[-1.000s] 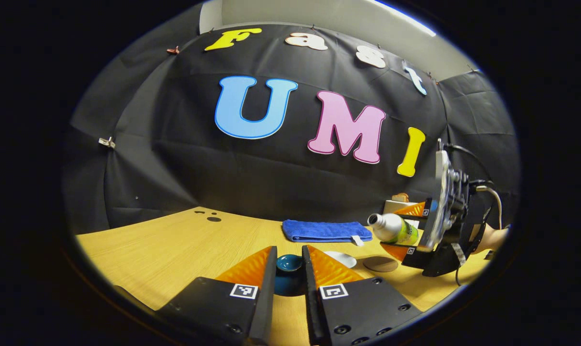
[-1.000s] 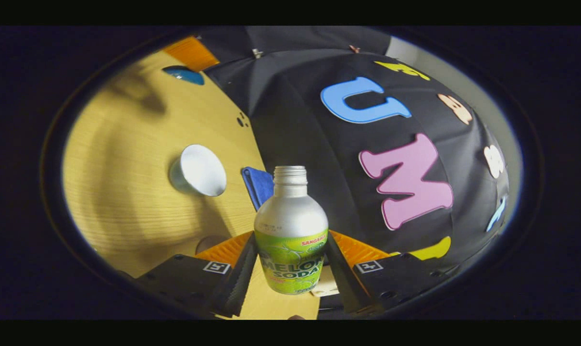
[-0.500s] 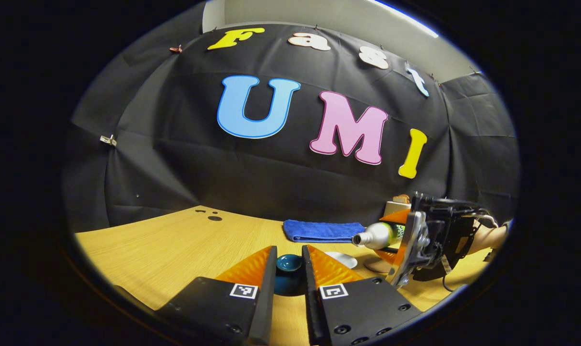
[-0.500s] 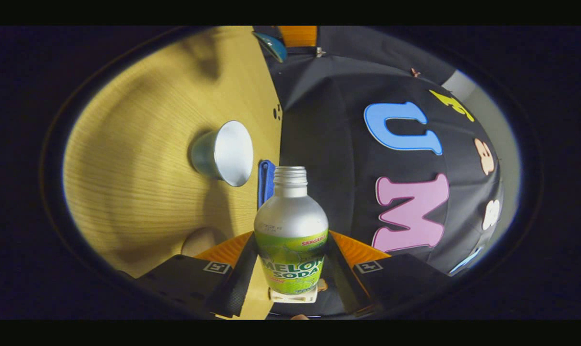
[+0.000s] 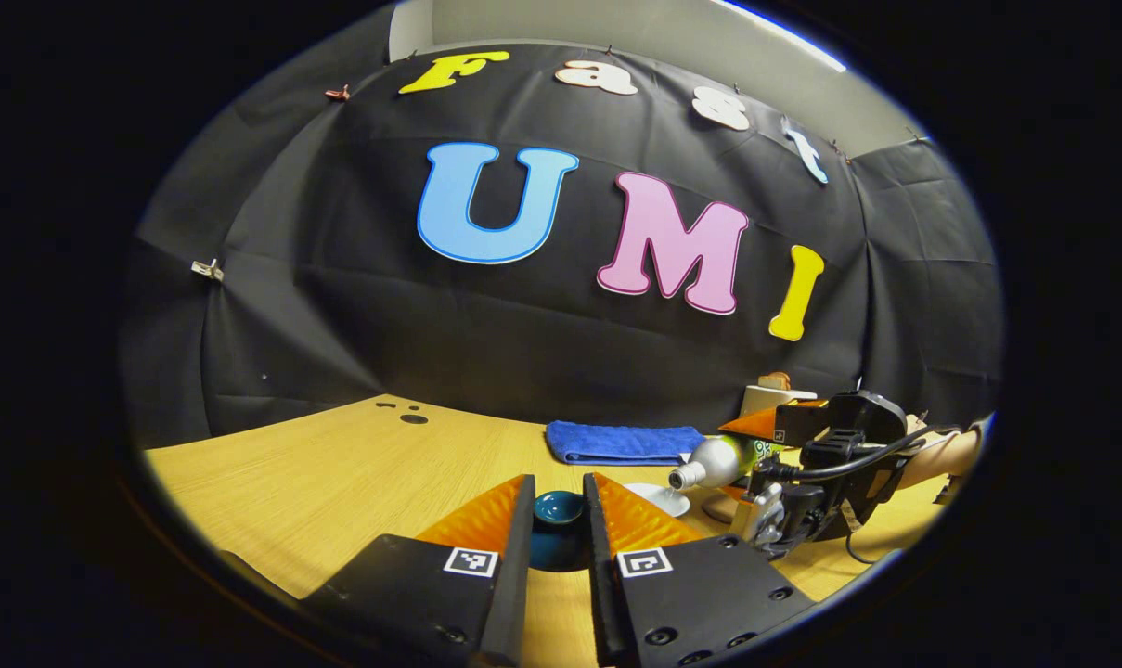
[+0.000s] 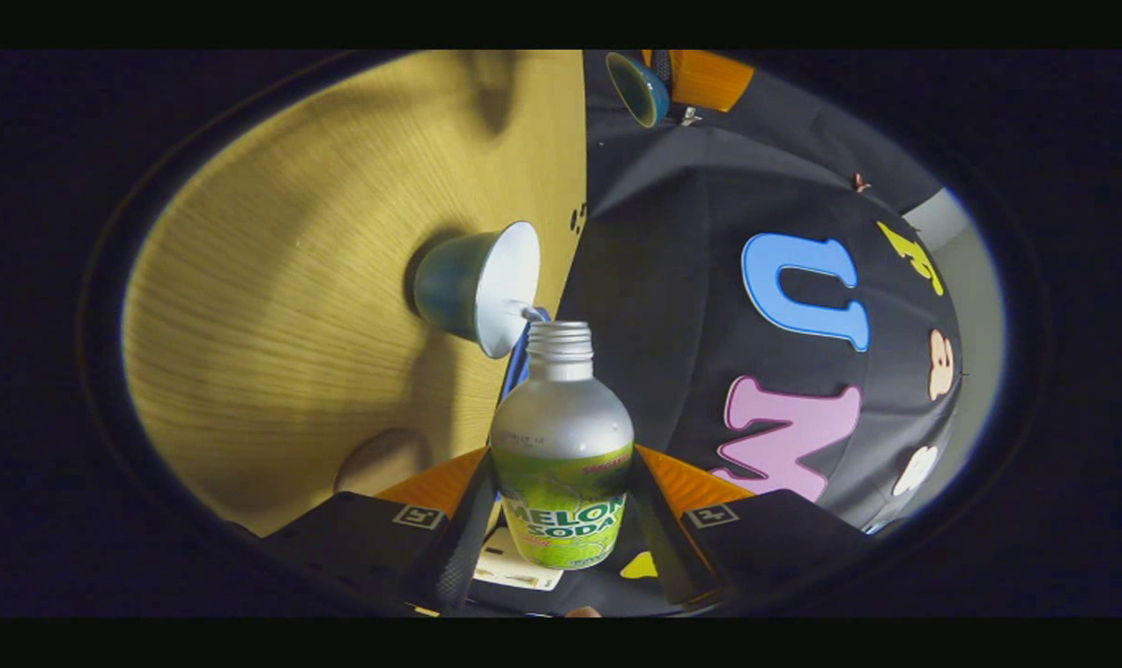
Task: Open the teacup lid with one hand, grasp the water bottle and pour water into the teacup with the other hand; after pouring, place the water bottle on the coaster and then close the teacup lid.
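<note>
Left gripper: fingers pinch the dark teal round lid, lifted clear of the wooden table.
Right gripper: fingers clamp the silver bottle with green label, tipped over sideways.
Bottle mouth: right at the rim of the teal teacup with white inside.
Teacup: on the table, right of the lid.
Round brown coaster: near the cup, bare.
Blue folded towel: far side, by the wall.

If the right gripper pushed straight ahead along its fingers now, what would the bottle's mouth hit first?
Most likely the teacup: the water bottle in the right gripper points its mouth at the cup's lower rim, nearly touching, though depth is unclear.
</note>
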`<state>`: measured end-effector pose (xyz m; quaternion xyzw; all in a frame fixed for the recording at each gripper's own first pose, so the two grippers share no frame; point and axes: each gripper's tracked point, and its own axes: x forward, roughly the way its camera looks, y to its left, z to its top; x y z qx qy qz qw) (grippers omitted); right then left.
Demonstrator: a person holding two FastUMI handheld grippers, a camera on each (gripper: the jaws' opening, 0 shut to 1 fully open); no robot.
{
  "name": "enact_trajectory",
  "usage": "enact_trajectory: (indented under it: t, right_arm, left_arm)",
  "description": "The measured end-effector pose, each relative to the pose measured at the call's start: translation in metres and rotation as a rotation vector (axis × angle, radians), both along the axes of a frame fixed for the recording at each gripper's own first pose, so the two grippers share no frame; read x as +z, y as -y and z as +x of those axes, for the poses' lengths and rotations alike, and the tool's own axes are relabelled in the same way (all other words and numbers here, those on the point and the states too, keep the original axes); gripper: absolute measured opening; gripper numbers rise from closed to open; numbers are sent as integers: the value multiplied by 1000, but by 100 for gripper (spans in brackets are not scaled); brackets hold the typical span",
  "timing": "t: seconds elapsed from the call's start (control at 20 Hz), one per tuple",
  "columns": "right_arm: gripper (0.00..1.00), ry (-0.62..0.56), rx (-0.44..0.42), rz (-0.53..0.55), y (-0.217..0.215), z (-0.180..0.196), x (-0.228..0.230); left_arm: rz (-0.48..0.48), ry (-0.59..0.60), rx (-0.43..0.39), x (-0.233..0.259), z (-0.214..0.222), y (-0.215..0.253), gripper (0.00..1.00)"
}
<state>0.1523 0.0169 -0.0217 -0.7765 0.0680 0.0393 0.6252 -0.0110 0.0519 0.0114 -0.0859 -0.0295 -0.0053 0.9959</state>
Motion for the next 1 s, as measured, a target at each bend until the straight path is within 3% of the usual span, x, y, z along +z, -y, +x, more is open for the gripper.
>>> enact_trajectory:
  t: [1.0]
  right_arm:
    - [78, 5, 21, -191, 2, 1, 14]
  left_arm:
    - [-12, -9, 4, -2, 0, -2, 33]
